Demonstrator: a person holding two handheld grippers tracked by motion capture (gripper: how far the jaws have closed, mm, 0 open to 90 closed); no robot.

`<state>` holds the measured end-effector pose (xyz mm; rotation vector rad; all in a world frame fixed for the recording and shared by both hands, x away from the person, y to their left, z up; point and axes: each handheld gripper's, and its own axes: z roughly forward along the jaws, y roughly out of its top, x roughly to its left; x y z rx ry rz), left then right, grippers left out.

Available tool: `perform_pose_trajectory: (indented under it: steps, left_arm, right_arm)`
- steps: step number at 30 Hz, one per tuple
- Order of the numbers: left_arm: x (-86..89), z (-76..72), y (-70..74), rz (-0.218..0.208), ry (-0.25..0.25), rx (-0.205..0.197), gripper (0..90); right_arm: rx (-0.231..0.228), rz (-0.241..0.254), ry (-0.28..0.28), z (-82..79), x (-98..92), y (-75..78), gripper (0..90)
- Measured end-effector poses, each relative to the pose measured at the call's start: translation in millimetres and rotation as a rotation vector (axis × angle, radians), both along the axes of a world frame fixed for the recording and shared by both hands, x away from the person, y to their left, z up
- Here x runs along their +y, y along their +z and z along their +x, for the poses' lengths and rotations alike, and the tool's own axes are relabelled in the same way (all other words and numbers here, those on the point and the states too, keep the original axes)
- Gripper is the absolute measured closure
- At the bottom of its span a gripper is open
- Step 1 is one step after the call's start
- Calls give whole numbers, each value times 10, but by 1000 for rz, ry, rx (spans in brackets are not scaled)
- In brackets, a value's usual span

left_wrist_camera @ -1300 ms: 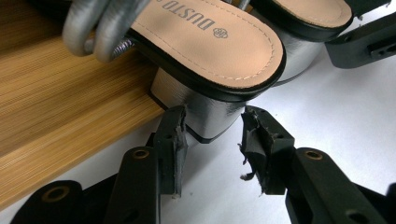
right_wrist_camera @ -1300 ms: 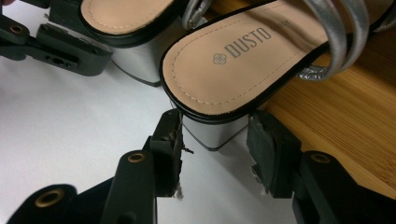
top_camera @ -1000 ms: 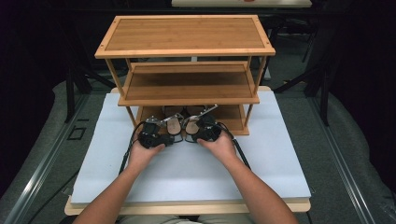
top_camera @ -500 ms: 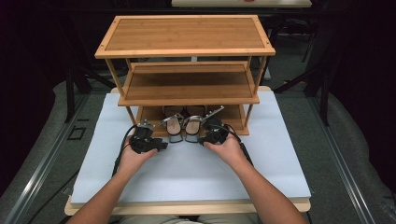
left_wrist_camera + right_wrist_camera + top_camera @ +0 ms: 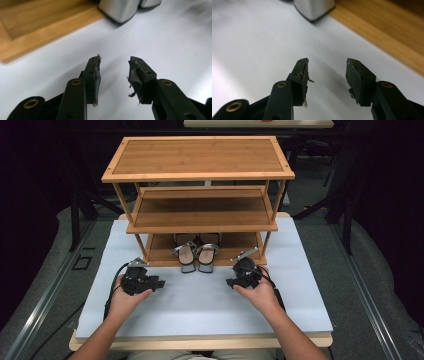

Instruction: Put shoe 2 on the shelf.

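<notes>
Resting at twelve o'clock, the sandals [image 5: 196,254] sit on the rack's bottom shelf [image 5: 245,242]. Left tongs [image 5: 113,75] gape, empty. Right tongs [image 5: 327,75], just opening, hold nothing.

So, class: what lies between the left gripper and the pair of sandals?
Bare white mat in the high view, from left gripper to sandals.

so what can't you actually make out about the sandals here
- Heels of the sandals: high view, hidden under the middle shelf of the rack.
- Left gripper view: the silver toes are cut off by the top edge.
- Right gripper view: one toe, cut off likewise.
</notes>
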<state>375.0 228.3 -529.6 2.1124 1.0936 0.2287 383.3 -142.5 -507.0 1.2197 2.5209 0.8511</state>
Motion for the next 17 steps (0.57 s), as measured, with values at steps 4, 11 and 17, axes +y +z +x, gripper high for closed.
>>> perform_pose_trajectory:
  steps: [4, 11, 17]
  left_arm:
    - [86, -59, -47, 16, 15, 6, 607]
    - [178, -165, -74, 8, 26, 12, 605]
    - [253, -216, -123, 3, 32, 27, 577]
  right_arm:
    - [-2, -11, -54, -85, -91, -64, 514]
    - [-40, 59, -102, -218, -239, -200, 507]
    - [-58, 108, -111, -286, -333, -239, 476]
